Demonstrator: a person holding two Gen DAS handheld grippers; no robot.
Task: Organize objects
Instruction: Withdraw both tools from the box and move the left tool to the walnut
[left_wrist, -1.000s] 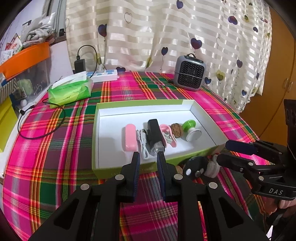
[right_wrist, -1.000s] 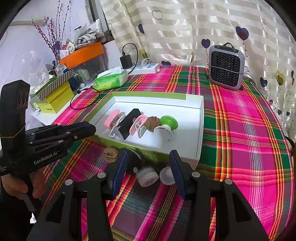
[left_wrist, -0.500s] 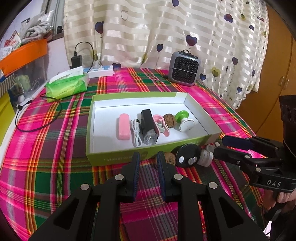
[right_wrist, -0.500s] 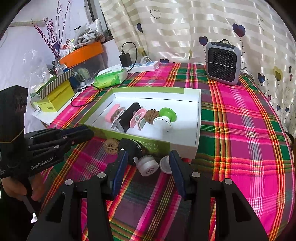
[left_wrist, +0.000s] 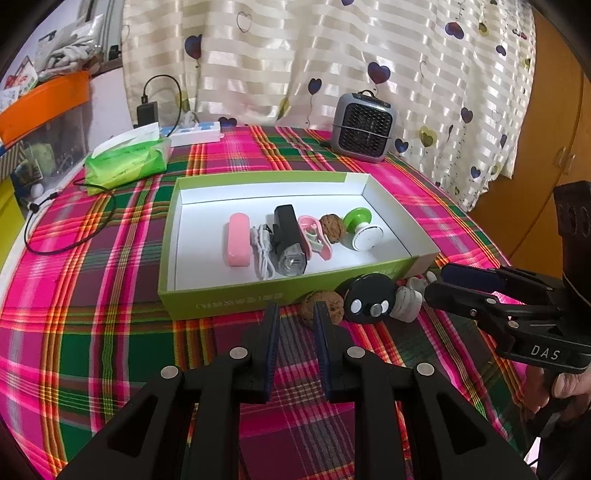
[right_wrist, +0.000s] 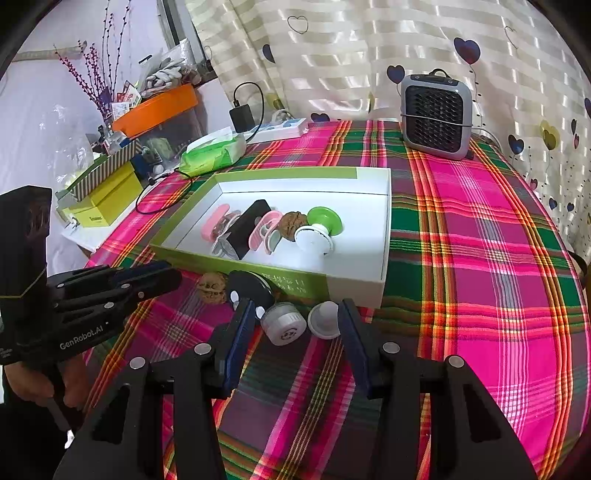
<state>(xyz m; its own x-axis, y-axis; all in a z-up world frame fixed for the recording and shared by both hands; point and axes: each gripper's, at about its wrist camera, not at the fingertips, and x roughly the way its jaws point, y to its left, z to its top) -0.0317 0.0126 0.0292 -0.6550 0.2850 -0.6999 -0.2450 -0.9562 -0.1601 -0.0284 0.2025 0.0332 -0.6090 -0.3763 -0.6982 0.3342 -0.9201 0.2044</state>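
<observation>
The plaid desk (left_wrist: 92, 295) carries a green box (left_wrist: 236, 301) holding a row of small things. Outside its near wall lie a black disc (left_wrist: 369, 301), a white cap (right_wrist: 324, 320) and a walnut (left_wrist: 308, 304) — my left jaws (left_wrist: 295, 325) narrowly apart and empty, my right jaws (right_wrist: 297, 325) wider, empty.

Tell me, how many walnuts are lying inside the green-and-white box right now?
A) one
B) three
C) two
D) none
A: one walnut lies inside the box, between the pink clip and the green-and-white suction holder, while a second walnut sits outside on the plaid tablecloth against the box's front wall.
</observation>
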